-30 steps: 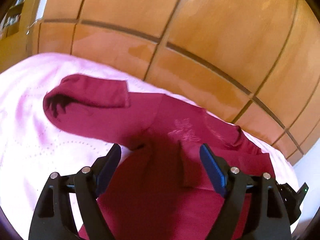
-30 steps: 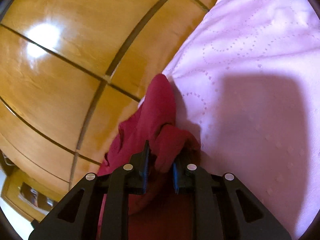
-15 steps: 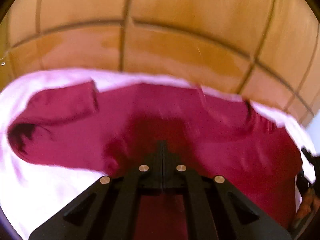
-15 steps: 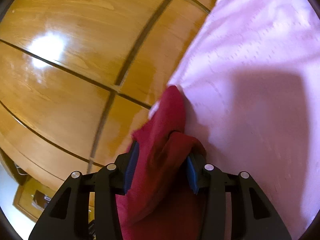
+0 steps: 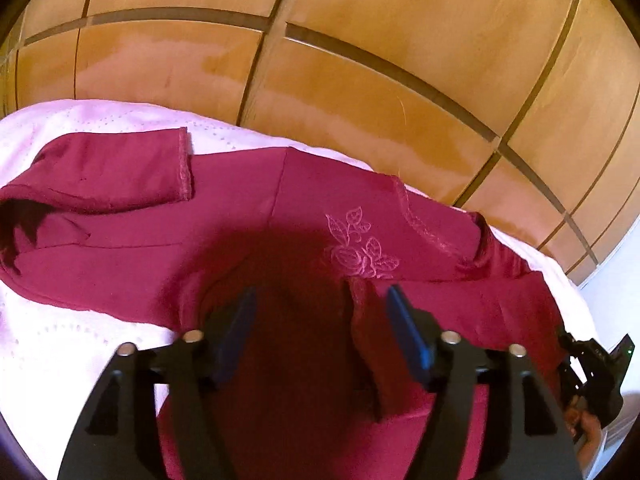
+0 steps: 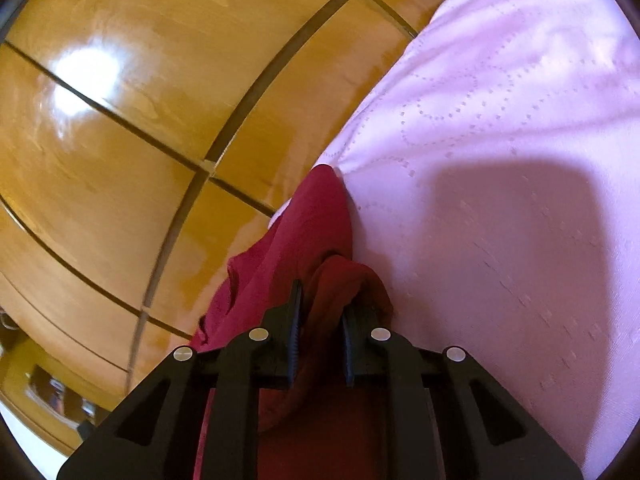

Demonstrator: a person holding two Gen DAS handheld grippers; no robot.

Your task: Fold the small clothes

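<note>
A dark red long-sleeved top [image 5: 248,232] with a pink embroidered rose [image 5: 360,252] lies spread on a pink bedcover [image 5: 72,344]. Its left sleeve is folded back over the body. My left gripper [image 5: 320,308] is open above the lower middle of the top, with a fabric ridge between the blue pads [image 5: 408,332]. My right gripper [image 6: 320,308] is shut on a bunched fold of the red top [image 6: 316,224] at the bedcover's edge. It also shows at the right edge of the left wrist view [image 5: 592,364].
A glossy wooden panelled wall [image 5: 360,60] stands right behind the bed edge. The pink bedcover [image 6: 500,160] stretches to the right in the right wrist view. The wooden panels [image 6: 140,120] fill the left side there.
My left gripper was shut half a second ago and has opened over the top. My right gripper had widened and has closed on the fold again.
</note>
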